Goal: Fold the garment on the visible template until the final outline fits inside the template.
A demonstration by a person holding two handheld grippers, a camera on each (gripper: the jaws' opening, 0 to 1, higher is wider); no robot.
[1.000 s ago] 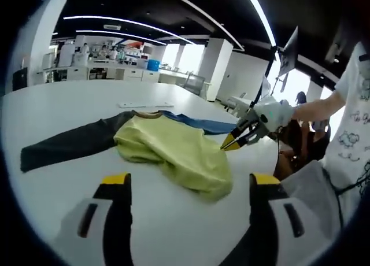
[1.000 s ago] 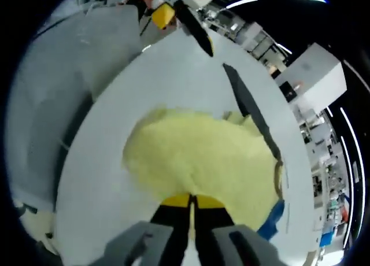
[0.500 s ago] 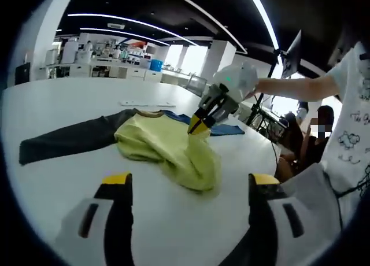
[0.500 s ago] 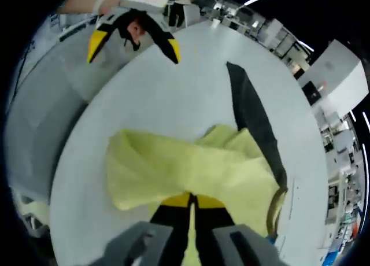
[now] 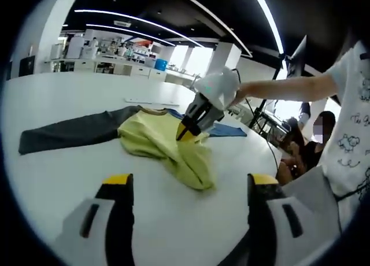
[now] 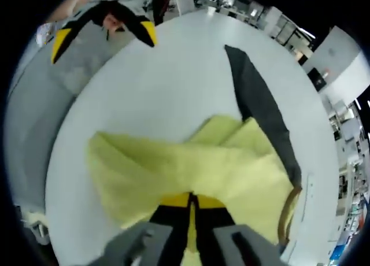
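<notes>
A yellow-green garment (image 5: 165,144) lies bunched on the white table (image 5: 63,173). Its dark grey sleeve (image 5: 63,133) is stretched to the left and its blue sleeve (image 5: 228,130) to the right. My right gripper (image 5: 184,130) comes in from the right, shut on a fold of the yellow fabric that is lifted over the garment's body. In the right gripper view its jaws (image 6: 193,201) pinch the yellow cloth (image 6: 173,167), with the grey sleeve (image 6: 260,104) and brown collar (image 6: 287,211) beyond. My left gripper (image 5: 189,182) is open above bare table, short of the garment, and appears as the left gripper (image 6: 104,26).
A thin white strip (image 5: 144,101) lies on the table behind the garment. A person's arm (image 5: 283,89) and white shirt (image 5: 352,104) fill the right side. Another person (image 5: 306,153) sits beyond the table's right edge. The table's rounded edge (image 6: 55,156) runs down the left.
My right gripper has carried the yellow hem up from the table's near right and across toward the collar, folding the body over itself. The left gripper stays open and still.
</notes>
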